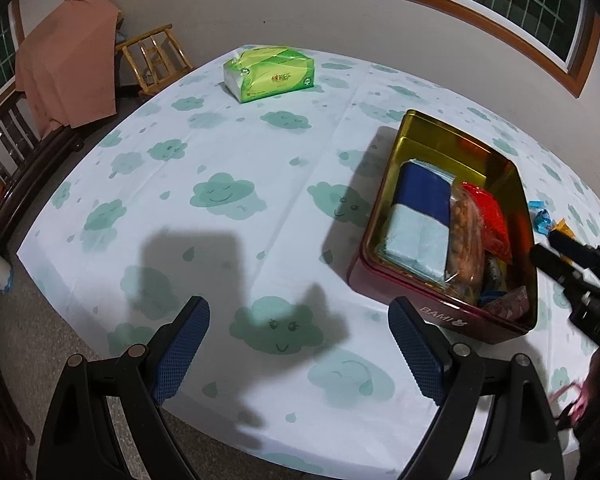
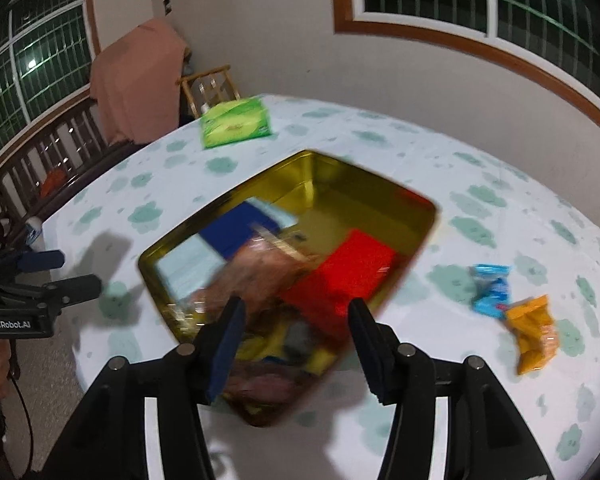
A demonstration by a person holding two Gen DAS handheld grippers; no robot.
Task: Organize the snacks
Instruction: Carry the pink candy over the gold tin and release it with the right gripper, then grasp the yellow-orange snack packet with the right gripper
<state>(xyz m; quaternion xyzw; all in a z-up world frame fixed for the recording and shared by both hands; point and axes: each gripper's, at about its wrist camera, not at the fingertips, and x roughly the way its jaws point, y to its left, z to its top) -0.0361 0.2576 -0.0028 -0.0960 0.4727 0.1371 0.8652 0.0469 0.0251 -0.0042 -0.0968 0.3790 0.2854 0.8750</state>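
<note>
A dark red tin with a gold inside stands on the cloud-print tablecloth. It holds a dark blue packet, a pale blue packet, a bag of nuts and a red packet. My right gripper hovers open over the tin's near end, nothing between its fingers; this view is blurred. A small blue packet and an orange packet lie on the cloth right of the tin. My left gripper is open over bare cloth left of the tin.
A green tissue pack lies at the table's far side. Beyond it stand a wooden chair and a pink cloth draped over furniture. A dark wooden bench runs along the left. The table edge is near both grippers.
</note>
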